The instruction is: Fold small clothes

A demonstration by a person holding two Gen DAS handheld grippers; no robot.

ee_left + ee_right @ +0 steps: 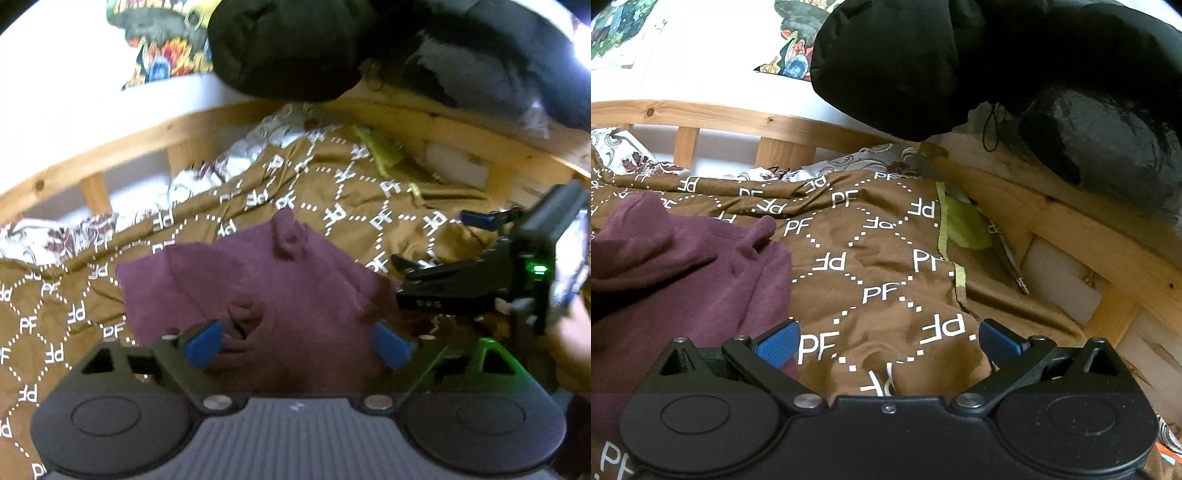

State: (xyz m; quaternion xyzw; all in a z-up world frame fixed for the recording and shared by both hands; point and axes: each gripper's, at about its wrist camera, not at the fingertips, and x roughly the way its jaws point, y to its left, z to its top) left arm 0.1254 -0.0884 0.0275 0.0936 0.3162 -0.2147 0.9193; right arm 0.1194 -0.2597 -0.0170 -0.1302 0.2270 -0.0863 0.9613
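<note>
Left wrist: brown bedsheet (332, 206), wooden bedframe (110, 144), white wall (55, 74).

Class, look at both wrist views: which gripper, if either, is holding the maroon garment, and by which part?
Neither. The left gripper is open above the maroon garment, its pads clear of it; the right gripper is open over the brown bedspread.

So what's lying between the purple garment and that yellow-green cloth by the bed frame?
Only the brown PF-patterned sheet. In the right wrist view it runs bare from the purple garment to the yellow-green cloth.
</note>
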